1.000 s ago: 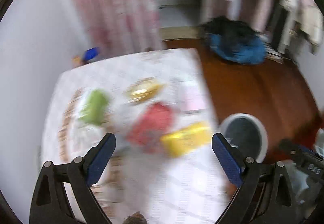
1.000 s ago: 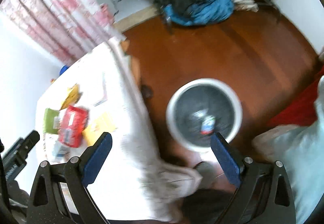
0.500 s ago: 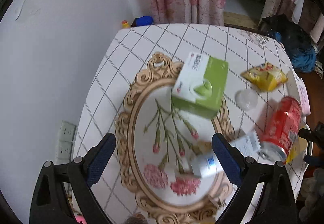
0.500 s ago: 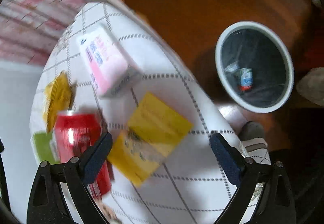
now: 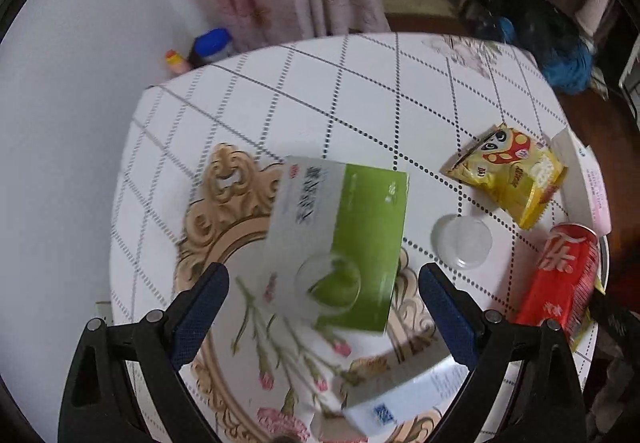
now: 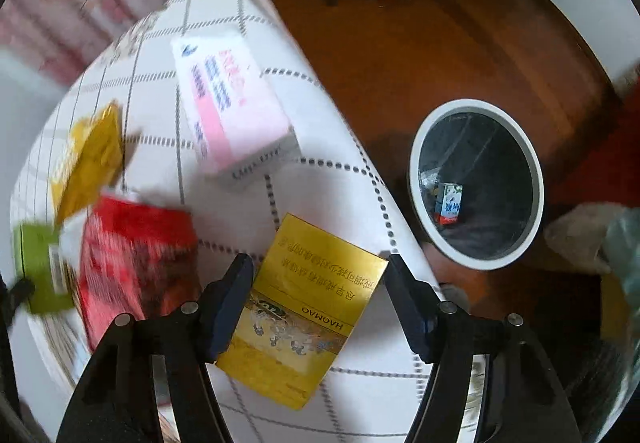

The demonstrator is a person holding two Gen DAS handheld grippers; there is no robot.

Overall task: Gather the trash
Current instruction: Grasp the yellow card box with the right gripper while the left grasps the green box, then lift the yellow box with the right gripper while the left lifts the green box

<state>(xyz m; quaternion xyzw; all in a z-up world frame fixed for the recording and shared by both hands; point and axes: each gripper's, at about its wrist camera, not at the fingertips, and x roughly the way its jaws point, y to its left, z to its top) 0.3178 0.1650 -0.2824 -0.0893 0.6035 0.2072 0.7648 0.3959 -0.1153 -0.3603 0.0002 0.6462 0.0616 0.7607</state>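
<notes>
Yellow card fills the lower middle of the right wrist view, where the right gripper [image 6: 318,293] stands wide open with its jaws either side of a yellow box [image 6: 298,317] lying flat on the worktop [image 6: 320,195]; whether the pads touch it cannot be told. Half a second ago the same box lay further up the frame, clear of the jaws, so the gripper has closed in on it. A pink-and-white box [image 6: 230,111] sits above it near the worktop's edge, a red can [image 6: 132,263], blurred, at lower left, and a yellow snack bag [image 6: 90,159] at left. At right, on the brown floor [image 6: 440,43], the white-rimmed bin [image 6: 536,195] holds a small carton [image 6: 448,203].

In the left wrist view the left gripper [image 5: 322,301] also stands wide open and holds nothing, poised over a green-and-white box [image 5: 340,235], which now sits lower and more central between the jaws than before. A clear plastic lid [image 5: 462,241] lies right of it, the snack bag [image 5: 508,179] at upper right, the can [image 5: 560,279] at the right edge, and a white box [image 5: 400,399] at the bottom.
</notes>
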